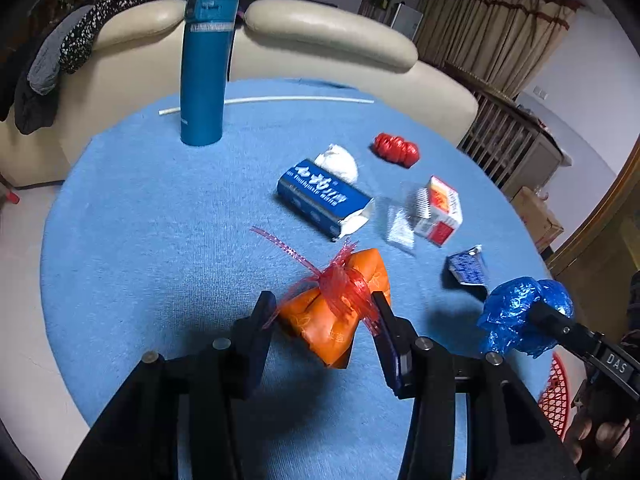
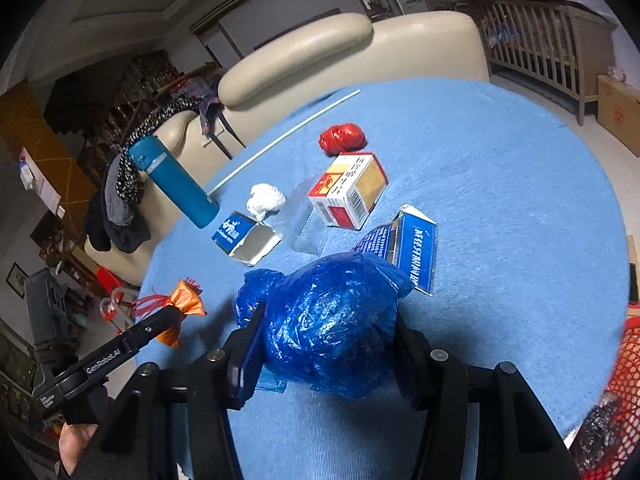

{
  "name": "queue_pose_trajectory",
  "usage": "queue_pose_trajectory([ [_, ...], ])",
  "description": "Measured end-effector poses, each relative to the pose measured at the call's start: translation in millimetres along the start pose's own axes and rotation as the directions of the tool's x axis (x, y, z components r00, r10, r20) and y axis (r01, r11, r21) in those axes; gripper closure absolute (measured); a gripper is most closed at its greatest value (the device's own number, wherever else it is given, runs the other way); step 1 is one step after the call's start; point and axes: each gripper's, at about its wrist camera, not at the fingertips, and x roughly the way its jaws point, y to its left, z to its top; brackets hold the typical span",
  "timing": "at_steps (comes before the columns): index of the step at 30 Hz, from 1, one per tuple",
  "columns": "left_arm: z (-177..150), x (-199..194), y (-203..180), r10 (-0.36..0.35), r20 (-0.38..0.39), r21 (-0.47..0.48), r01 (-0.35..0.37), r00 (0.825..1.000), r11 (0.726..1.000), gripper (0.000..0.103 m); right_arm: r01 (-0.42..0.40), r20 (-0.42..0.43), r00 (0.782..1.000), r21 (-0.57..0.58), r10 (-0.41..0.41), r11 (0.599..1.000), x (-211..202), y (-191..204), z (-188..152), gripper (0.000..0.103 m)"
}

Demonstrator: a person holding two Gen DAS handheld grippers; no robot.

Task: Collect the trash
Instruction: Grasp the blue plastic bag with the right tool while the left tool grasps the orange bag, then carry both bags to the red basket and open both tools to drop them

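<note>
Left hand-held gripper point(image 1: 324, 312) around orange packet point(image 1: 336, 316); right hand-held gripper point(image 2: 328, 340) around blue bag point(image 2: 328, 320)

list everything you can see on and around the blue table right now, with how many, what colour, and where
table: one, round, blue cloth top
orange packet: one, tied with red mesh, between the left gripper's fingers
blue plastic bag: one, crumpled, in the right gripper
thermos: one, teal, upright at the far edge
straw: one, white, lying behind the thermos
toothpaste box: one, blue, mid-table, end torn open
tissue wad: one, white, beside the toothpaste box
red ball: one, crumpled, far side
medicine box: one, white, red and tan
flattened carton: one, blue
clear wrapper: one
basket: one, red mesh, off the table's right edge
sofa: one, cream
left gripper: black
right gripper: black
</note>
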Motion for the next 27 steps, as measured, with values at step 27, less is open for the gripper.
queue_pose_trajectory([
  [27, -8.6, -50.1, -113.5, -0.092, 0.075, 0.203, 0.075, 0.993, 0.976, 0.054, -0.015, 0.18, 0.984, 0.164, -0.015, 0.986, -105.4, -79.9, -20.4, 0.045],
])
